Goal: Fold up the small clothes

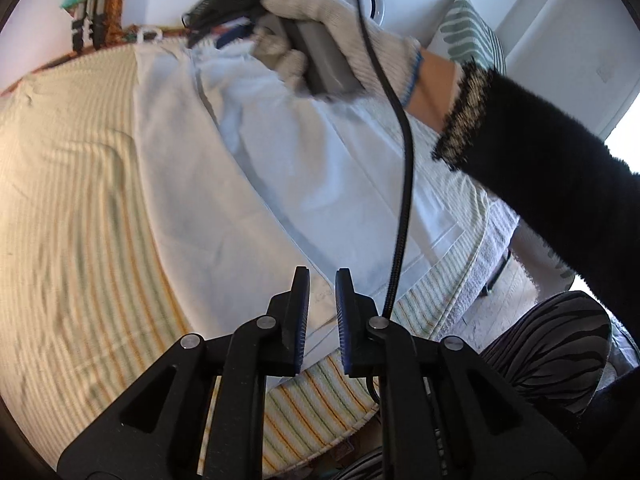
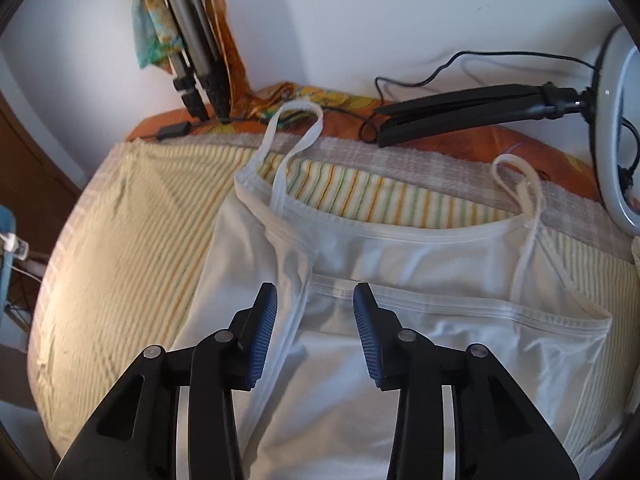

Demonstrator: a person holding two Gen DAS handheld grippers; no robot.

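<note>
A white strappy top lies flat on a striped cloth-covered table, its straps toward the far edge. My right gripper is open and empty, hovering over the top's left side seam. In the left wrist view the same top stretches away from the camera. My left gripper is open a little, with nothing between its jaws, over the top's near hem. The gloved right hand holds the other gripper at the top's far end.
A folded black tripod with a ring light and cables lies along the table's far edge. Another tripod and a patterned cloth stand at the back left. A striped cushion and my knee are on the right.
</note>
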